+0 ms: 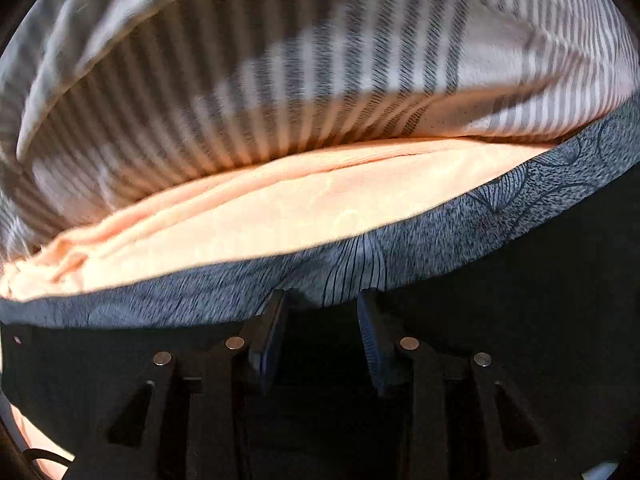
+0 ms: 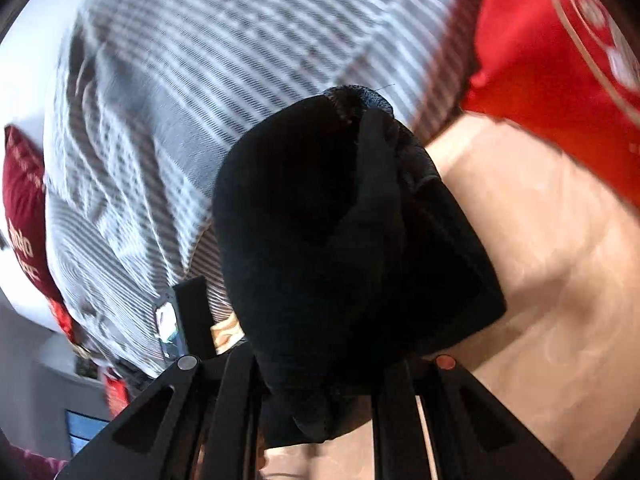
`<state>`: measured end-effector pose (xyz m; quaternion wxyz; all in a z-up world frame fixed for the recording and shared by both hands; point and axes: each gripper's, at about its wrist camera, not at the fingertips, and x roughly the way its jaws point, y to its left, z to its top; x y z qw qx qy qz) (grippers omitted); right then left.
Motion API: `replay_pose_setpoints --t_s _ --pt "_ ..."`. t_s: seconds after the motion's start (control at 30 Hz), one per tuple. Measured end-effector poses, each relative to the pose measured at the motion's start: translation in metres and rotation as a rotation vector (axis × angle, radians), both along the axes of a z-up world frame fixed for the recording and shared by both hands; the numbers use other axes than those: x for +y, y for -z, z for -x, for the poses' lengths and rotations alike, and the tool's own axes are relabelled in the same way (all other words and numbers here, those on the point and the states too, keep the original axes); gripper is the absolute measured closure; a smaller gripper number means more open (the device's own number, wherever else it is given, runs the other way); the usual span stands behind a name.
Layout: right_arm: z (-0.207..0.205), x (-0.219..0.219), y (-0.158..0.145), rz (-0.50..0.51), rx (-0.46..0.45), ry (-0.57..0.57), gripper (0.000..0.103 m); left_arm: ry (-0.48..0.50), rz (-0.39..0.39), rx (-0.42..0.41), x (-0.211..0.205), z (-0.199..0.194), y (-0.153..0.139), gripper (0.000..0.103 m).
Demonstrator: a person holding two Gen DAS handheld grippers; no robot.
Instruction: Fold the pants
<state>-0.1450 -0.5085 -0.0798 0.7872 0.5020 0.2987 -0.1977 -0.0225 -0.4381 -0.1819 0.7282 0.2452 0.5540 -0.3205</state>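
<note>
A bedroom in a home: a bed spread with a peach sheet, a grey-and-white striped duvet bunched over it, and red cushions with pale lettering and trim lying at its edges.

Left wrist view: patterned cloth band runs across just ahead of the left gripper, part of it between the jaws; pants below and right of the band; sheet beyond it; striped bedding behind the sheet.

Right wrist view: pants bunched over the right gripper; striped bedding behind and left; cushion upper right; sheet right.
</note>
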Motion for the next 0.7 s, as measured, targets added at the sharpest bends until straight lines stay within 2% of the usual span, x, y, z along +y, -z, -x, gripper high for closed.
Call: replay_pose_setpoints --t_s 0.13,0.23,0.33,0.37,0.5,0.7 --pt "-0.014 0.014 -0.021 0.079 0.05 -0.055 0.09 0.003 0.037 0.073 0.04 0.017 -0.023 0.065" --pt "-0.024 0.023 -0.029 0.114 0.075 -0.085 0.09 0.035 0.0 0.136 0.052 0.041 -0.009 0.065" --pt "-0.031 0.032 -0.033 0.131 0.103 -0.108 0.09 0.079 0.017 0.02 0.055 0.06 -0.008 0.065" --pt "-0.025 0.034 -0.031 0.141 0.108 -0.112 0.09 0.092 0.012 0.012 0.055 0.063 -0.01 0.065" --pt "-0.042 0.057 -0.048 0.222 0.147 -0.153 0.09 0.067 0.029 0.135 0.069 0.042 -0.021 0.065" --pt "-0.093 0.123 -0.067 0.39 0.236 -0.311 0.09 -0.039 0.009 0.124 0.138 -0.017 -0.049 0.065"
